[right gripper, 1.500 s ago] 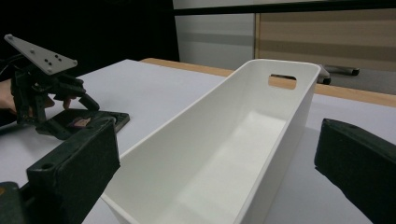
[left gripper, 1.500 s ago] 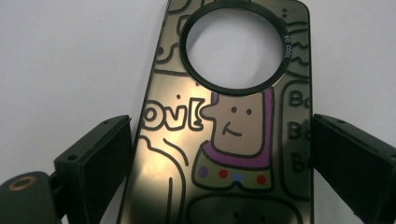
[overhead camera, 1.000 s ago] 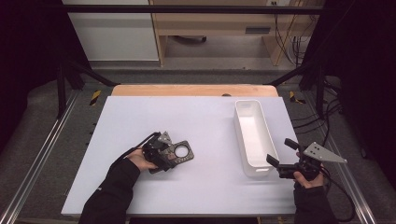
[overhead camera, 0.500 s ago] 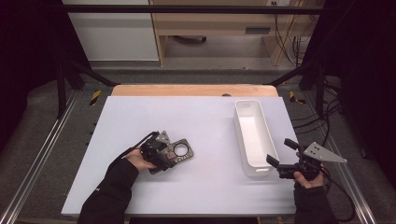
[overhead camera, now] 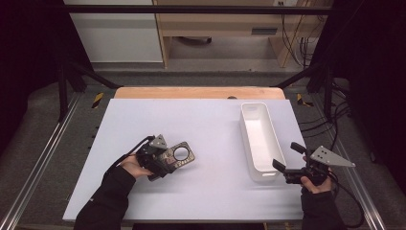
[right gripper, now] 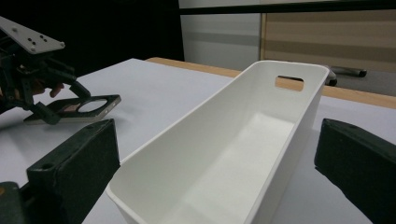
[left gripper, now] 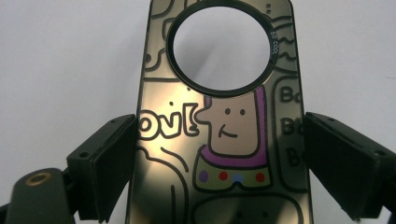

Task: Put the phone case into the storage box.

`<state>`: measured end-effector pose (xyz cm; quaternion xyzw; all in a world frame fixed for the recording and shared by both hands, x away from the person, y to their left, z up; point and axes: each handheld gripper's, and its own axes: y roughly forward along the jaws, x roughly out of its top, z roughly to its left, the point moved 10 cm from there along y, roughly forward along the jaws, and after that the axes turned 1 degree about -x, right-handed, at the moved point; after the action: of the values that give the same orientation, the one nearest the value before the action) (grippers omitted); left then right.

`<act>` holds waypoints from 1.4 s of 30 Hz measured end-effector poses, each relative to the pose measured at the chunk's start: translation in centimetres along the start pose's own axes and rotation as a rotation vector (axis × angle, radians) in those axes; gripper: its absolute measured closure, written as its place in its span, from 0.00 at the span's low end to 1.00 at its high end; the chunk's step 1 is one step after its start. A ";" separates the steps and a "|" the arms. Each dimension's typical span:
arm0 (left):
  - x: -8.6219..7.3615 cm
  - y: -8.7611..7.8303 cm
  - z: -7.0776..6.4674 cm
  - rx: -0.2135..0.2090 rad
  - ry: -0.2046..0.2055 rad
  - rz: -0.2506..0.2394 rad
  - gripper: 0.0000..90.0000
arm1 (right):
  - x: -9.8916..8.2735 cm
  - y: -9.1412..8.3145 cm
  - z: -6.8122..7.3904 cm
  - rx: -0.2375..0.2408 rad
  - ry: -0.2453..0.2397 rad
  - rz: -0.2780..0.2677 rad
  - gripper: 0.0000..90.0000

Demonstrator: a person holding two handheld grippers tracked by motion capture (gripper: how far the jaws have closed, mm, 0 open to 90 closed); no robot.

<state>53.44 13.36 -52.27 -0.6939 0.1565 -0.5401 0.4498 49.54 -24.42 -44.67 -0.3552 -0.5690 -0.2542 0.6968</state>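
The white desk carries a long white bin at its right side. Left of the bin lies a flat dark plate with a round hole. The left gripper view adds what the high view blurs: cartoon drawings, a purple-edged figure and coloured dots on the plate. The left gripper has its fingers at the plate's two long edges; contact is unclear. The right gripper, fingers wide, straddles the bin's near end.
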 end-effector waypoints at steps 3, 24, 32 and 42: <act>-0.1 -0.5 -0.3 0.001 0.002 -0.011 0.13 | 0.0 0.0 0.1 0.002 0.002 0.002 0.00; 0.2 -3.0 -3.6 -0.045 0.023 -0.074 0.13 | 1.1 0.7 3.1 0.098 -0.059 0.037 0.00; 0.7 -3.0 -4.8 -0.075 0.054 -0.074 0.13 | 1.0 1.6 5.4 0.168 -0.096 0.089 0.00; 1.3 -2.9 -5.9 -0.113 0.079 -0.085 0.13 | 0.9 2.9 7.5 0.224 -0.117 0.128 0.00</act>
<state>47.94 11.35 -49.06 -0.7025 0.1749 -0.5757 0.3801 47.33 -16.69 -43.59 -0.3248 -0.6096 -0.1230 0.7126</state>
